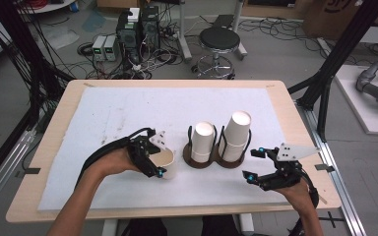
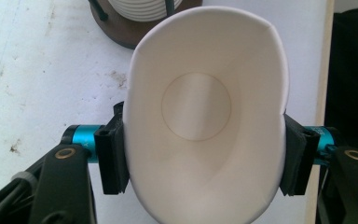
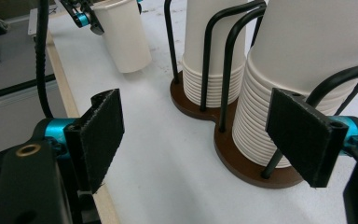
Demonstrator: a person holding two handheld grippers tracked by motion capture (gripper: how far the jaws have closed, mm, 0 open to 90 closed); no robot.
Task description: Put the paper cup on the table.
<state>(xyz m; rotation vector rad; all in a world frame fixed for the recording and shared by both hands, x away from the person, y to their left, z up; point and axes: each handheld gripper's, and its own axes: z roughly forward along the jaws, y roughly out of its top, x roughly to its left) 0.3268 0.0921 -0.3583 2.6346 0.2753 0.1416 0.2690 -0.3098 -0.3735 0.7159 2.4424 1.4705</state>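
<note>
My left gripper [image 1: 158, 158] is shut on a white paper cup [image 1: 166, 158], squeezing its rim into an oval; the left gripper view looks straight into the cup [image 2: 200, 112] between the two pads [image 2: 112, 156]. The cup [image 3: 123, 35] hangs just above the white mat, left of the holder. A brown double cup holder [image 1: 215, 158] with black wire posts carries two stacks of white cups [image 1: 203, 141] [image 1: 237, 135]. My right gripper [image 1: 254, 164] stands open near the table's front right, its jaws [image 3: 200, 135] aimed at the stacks [image 3: 303, 70] with nothing between them.
A white mat [image 1: 128, 113] covers the wooden table [image 1: 59, 118]. Beyond the far edge stand a black stool [image 1: 219, 42], computer cases [image 1: 138, 29] and loose cables on the floor. A black frame post [image 1: 334, 64] rises at the right.
</note>
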